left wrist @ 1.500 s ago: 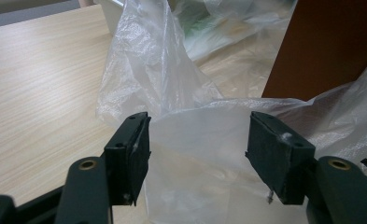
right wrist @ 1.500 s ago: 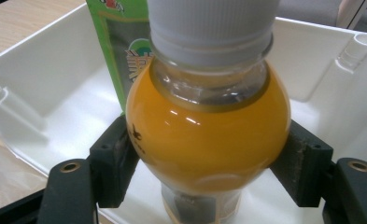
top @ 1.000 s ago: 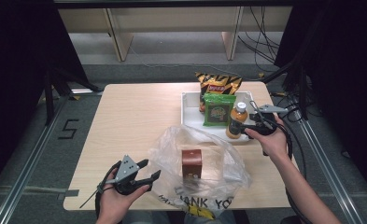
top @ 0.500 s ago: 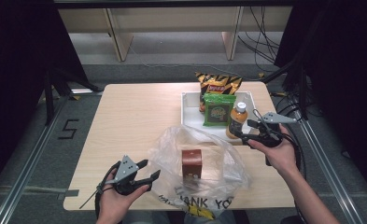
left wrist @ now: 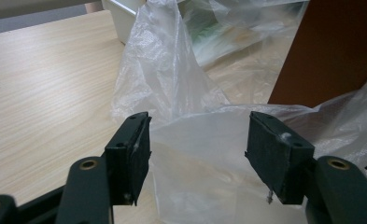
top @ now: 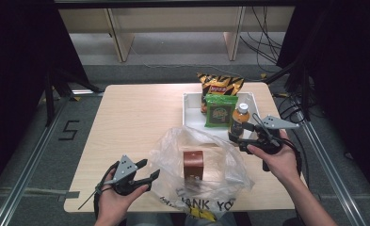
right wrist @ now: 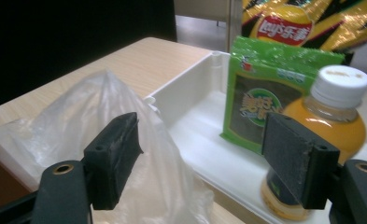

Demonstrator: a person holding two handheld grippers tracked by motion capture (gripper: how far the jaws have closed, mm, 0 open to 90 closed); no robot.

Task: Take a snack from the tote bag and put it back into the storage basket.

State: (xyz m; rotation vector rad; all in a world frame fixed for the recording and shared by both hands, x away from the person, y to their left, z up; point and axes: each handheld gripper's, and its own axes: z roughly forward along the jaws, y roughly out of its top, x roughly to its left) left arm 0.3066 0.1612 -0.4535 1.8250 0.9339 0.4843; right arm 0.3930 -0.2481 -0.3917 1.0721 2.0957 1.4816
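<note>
At the table's near edge, the left gripper (top: 147, 175) is resting with its jaws standing apart, clear plastic of the bag (top: 199, 160) lying between them but unpinched. A brown box (top: 193, 164) is standing upright inside that bag. Farther right, the right gripper (top: 241, 134) is hovering with jaws apart and nothing between them, just beside the orange juice bottle (top: 239, 118) in the white tray (top: 192, 115). Behind the bottle, a green snack packet (top: 220, 110) and a crisps bag (top: 219, 84) are leaning.

grey floor (top: 173, 52), wooden shelf legs (top: 119, 35), black curtains (top: 13, 70).
</note>
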